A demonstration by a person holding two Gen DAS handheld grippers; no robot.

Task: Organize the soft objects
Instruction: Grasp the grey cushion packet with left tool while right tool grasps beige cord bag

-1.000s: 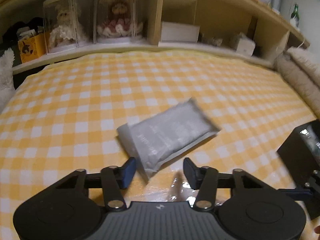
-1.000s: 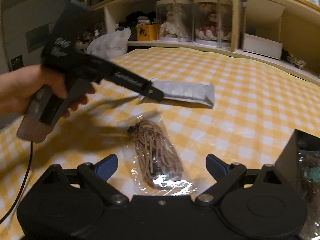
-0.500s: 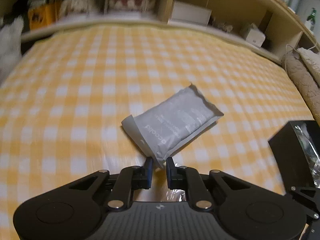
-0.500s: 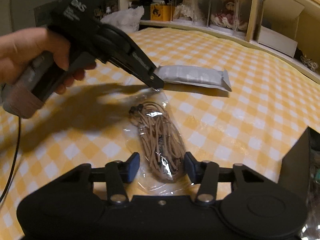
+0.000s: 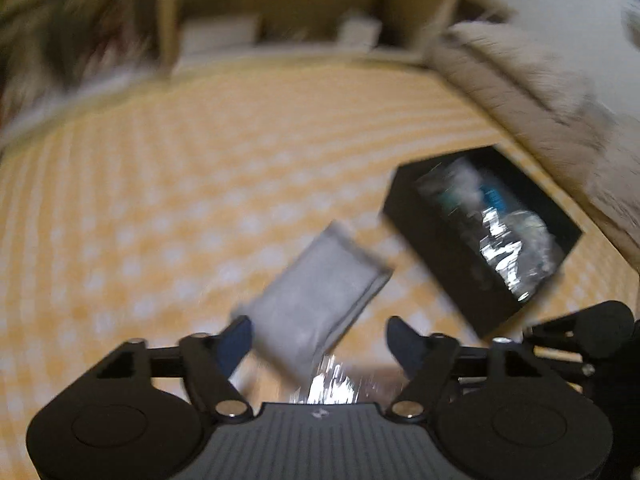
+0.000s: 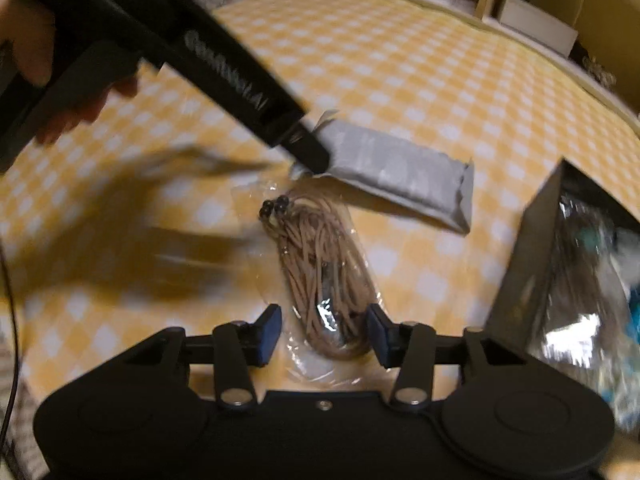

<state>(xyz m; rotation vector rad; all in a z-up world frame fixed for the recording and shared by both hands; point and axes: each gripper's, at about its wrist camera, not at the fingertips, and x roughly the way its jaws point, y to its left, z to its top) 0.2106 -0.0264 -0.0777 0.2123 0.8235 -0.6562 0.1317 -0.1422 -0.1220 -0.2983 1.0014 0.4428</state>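
Note:
A grey soft pouch hangs in the air, swung toward a black box; the view is blurred. My left gripper has its fingers spread wide, the pouch's near end between them; it also shows in the right wrist view at the pouch. A clear bag of tan cord lies on the yellow checked cloth. My right gripper is open, its fingers either side of the bag's near end.
The black box at the right holds shiny wrapped items. Wooden shelves with boxes and dolls run along the back. A fluffy blanket lies at the far right.
The left gripper shut on the pouch, lifted it, swung it right toward the box, and its fingers now stand wide open. The right gripper narrowed around the cord bag.

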